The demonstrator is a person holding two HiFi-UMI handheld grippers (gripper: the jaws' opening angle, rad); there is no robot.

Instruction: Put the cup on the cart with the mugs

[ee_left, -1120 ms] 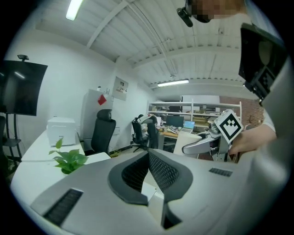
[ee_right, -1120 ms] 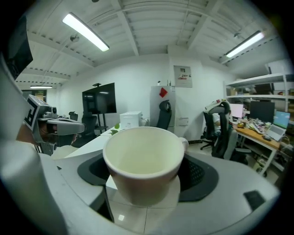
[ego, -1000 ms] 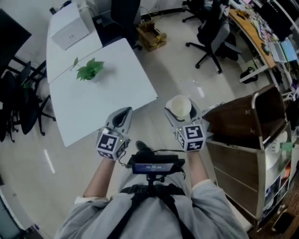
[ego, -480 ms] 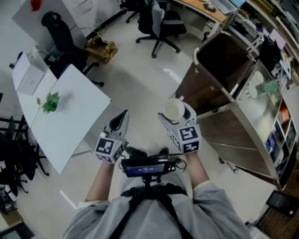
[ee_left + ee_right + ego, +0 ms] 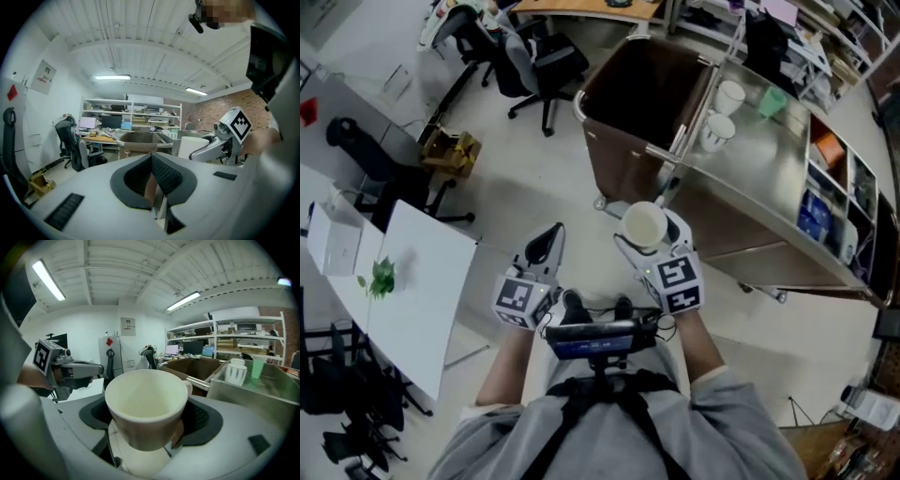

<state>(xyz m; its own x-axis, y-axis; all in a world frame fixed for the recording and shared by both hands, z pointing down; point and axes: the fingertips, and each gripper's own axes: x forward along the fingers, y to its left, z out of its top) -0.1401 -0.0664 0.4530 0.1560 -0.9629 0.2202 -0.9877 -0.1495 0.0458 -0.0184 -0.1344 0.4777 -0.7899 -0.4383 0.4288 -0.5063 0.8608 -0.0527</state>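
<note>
My right gripper (image 5: 649, 232) is shut on a cream cup (image 5: 643, 223), held upright over the floor, its mouth facing up; in the right gripper view the cup (image 5: 146, 404) fills the space between the jaws. The cart (image 5: 769, 178) stands just ahead and to the right, with a steel top and a brown bin (image 5: 642, 94) at its near end. Two white mugs (image 5: 722, 112) and a green cup (image 5: 772, 101) stand on the steel top. My left gripper (image 5: 546, 246) hovers beside the right one, shut with nothing in it (image 5: 154, 187).
A white table (image 5: 412, 291) with a small plant (image 5: 380, 277) lies to the left. Office chairs (image 5: 534, 66) and a cardboard box (image 5: 450, 150) stand on the floor beyond. Shelves with blue items (image 5: 816, 211) run along the cart's far right side.
The person has turned toward the cart: it swung from the right edge to straight ahead, and the table slid off to the left. Both grippers kept their spacing, the cup still held.
</note>
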